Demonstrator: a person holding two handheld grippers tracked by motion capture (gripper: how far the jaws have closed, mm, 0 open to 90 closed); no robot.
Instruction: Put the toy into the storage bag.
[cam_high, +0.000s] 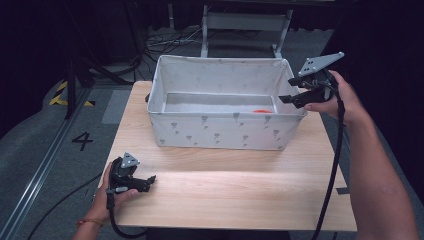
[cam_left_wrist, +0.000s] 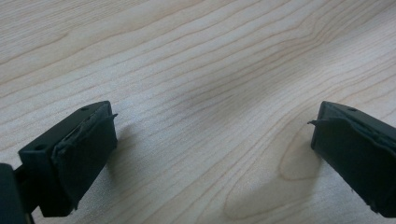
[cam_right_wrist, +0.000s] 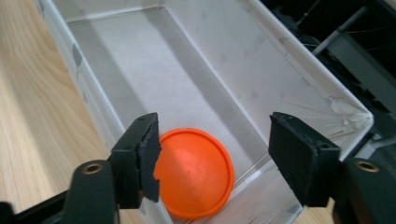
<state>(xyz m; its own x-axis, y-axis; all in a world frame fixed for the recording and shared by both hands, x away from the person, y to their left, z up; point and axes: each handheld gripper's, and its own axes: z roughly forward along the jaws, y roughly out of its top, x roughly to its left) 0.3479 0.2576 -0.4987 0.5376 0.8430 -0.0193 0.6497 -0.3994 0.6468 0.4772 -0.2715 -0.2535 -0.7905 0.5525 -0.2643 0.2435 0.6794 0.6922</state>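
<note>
- Orange disc (cam_right_wrist: 194, 172) lies flat on the floor of the white fabric bin (cam_high: 220, 131), in its right end by the front wall.
- Right gripper (cam_high: 290, 98) hangs over the bin's right rim, jaws wide apart, holding nothing.
- Bin sits at the table's (cam_high: 240, 200) far edge.
- Left gripper (cam_high: 150, 181) rests low at the near left corner, jaws spread, empty.
- Around: grey floor, a painted "4" (cam_high: 82, 141), cables, dark backdrop.

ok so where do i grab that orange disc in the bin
The orange disc lies flat on the floor of the white fabric bin, close to its right end wall. Probably best to bring the right hand-held gripper, open above it, straight down from the top and pinch opposite points of its thin raised rim.
</note>
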